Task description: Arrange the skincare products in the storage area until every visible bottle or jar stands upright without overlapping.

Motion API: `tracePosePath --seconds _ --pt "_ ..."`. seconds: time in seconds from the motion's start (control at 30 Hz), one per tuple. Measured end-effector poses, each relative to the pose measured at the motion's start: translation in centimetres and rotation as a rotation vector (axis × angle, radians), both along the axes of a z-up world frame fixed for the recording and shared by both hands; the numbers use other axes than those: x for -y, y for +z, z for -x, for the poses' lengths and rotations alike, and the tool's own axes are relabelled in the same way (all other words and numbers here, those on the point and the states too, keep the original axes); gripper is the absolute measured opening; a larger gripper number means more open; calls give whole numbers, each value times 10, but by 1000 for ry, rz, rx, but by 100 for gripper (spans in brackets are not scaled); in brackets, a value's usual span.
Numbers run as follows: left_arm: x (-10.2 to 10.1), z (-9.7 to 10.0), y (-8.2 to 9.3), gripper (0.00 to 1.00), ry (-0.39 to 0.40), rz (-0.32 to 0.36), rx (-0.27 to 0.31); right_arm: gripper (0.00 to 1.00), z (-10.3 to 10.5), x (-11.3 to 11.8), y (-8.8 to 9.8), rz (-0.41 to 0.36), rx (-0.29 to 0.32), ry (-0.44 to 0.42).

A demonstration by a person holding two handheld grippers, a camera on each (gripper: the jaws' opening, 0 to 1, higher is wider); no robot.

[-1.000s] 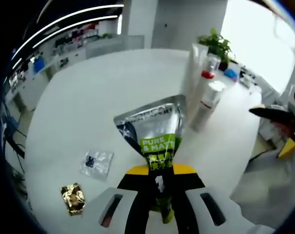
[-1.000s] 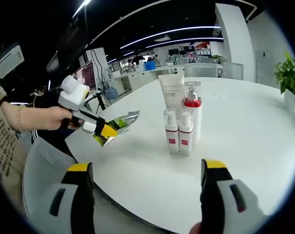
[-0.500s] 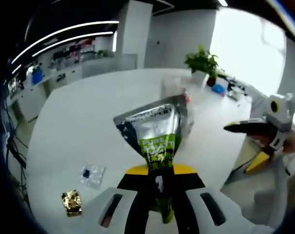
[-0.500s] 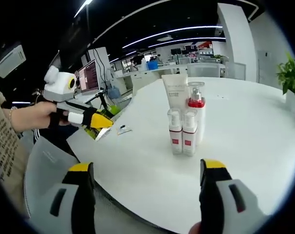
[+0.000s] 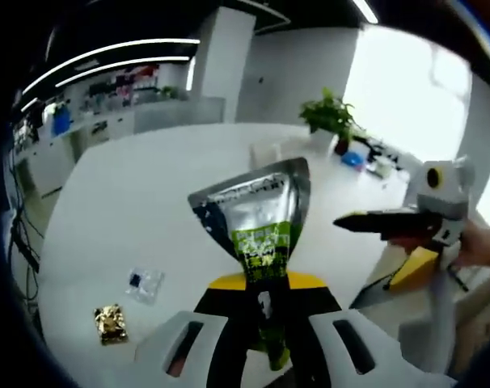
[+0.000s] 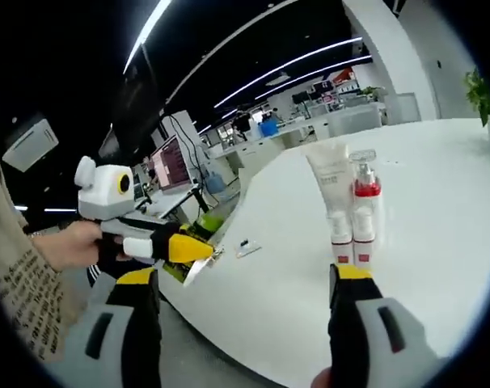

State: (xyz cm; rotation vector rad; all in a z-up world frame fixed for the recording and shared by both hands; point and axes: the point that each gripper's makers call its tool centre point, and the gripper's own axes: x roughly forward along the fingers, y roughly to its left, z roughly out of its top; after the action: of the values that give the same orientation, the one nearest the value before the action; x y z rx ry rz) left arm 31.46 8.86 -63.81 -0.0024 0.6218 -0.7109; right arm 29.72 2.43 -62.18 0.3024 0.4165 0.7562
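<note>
— Silver and green, that pouch [image 5: 257,222]: where is it?
— Pinched at its bottom end in the left tongs [image 5: 268,283], held up over the white tabletop [image 5: 148,186].
— And the right tongs [image 6: 245,283]?
— Wide apart, gripping nothing, at the tabletop's edge.
— The bottles?
— A white tube [image 6: 332,175], a red-capped pump bottle [image 6: 366,202] and two small bottles [image 6: 352,242] stand upright together, touching. A gold packet [image 5: 109,322] and a clear packet [image 5: 143,282] lie apart.

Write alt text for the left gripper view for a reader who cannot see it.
The left gripper is shut on a silver-and-green sachet held above a round white table. A small clear packet and a gold packet lie on the table at left; the right gripper enters from the right.
</note>
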Motion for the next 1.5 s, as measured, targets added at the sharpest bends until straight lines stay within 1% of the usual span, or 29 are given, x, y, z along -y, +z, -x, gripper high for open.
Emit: tracePosePath --seconds 0.13,0.3,0.4,0.7,0.87,0.9,1.0,1.1,1.27,1.33,1.43,1.5 --pt "3 6 6 10 -9 7 6 81 -10 -15 14 -70 6 5" --pt "8 13 13 10 -25 11 27 74 -21 -22 25 -124 9 1" --pt "11 16 17 11 -31 23 31 69 -25 -23 33 -177 4 -12" --pt "20 24 22 12 -64 39 51 54 -31 -24 38 -230 -3 -31" --pt "21 24 23 14 -69 34 60 34 -33 -23 42 -247 -1 -46" --pt "20 24 23 15 -65 36 59 28 -34 -21 43 -257 -3 -61" --pt "19 24 23 15 -61 38 56 18 -35 -18 45 -291 -5 -72" --pt "19 24 22 15 -60 34 54 16 -34 -19 45 -310 -13 -72" --pt "20 24 21 17 -66 30 59 12 -33 -20 51 -368 -19 -70" --pt "21 24 21 17 -70 28 61 11 -32 -20 53 -367 -12 -66" --pt "20 23 21 21 -73 29 68 9 -31 -21 56 -375 -11 -53" --pt "19 21 21 26 -74 24 77 7 -31 -22 57 -382 -16 -49"
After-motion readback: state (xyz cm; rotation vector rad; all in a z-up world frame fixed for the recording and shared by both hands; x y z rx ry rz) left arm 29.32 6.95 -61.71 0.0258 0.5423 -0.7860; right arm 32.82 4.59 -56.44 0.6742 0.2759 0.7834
